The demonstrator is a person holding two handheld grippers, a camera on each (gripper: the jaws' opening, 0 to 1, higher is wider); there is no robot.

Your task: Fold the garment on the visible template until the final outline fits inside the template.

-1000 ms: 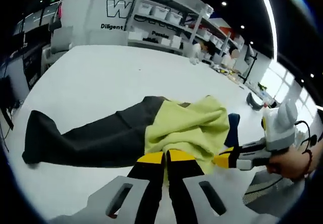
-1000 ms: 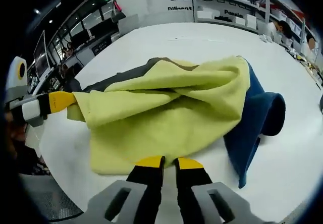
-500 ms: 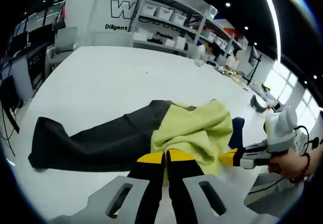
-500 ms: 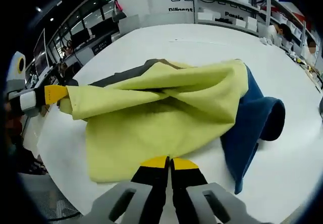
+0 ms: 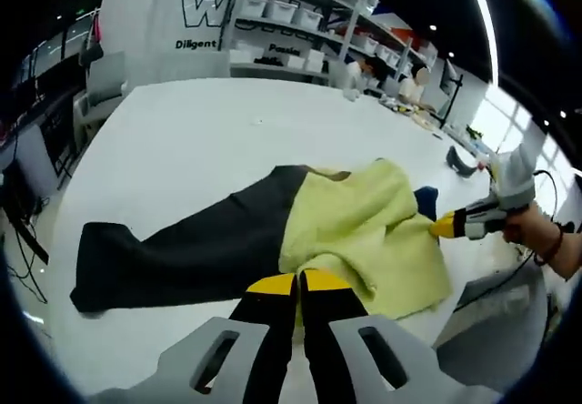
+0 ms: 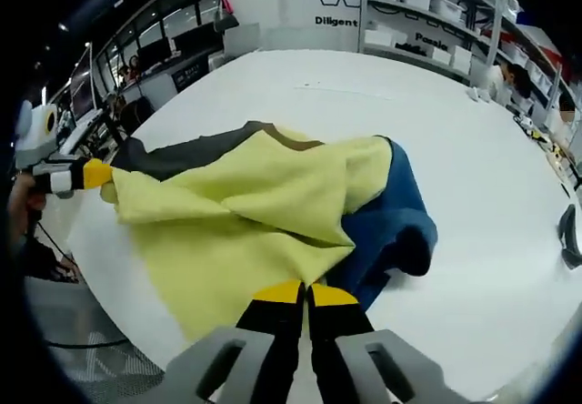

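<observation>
My left gripper (image 5: 301,283) and right gripper (image 6: 306,291), jaws closed on the yellow hem of the garment (image 5: 273,231), have spread apart since 1 s ago, stretching the yellow panel flat at centre on the white table (image 5: 182,131); folding continues.

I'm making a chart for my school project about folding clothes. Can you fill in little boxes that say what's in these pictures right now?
garment: tricolour top, with yellow body, dark grey sleeve, blue sleeve
surface: white table
left gripper: shut on the yellow hem
right gripper: shut on the yellow cloth edge
fold state: yellow part bunched and lifted, not yet flat
background: shelves with bins
</observation>
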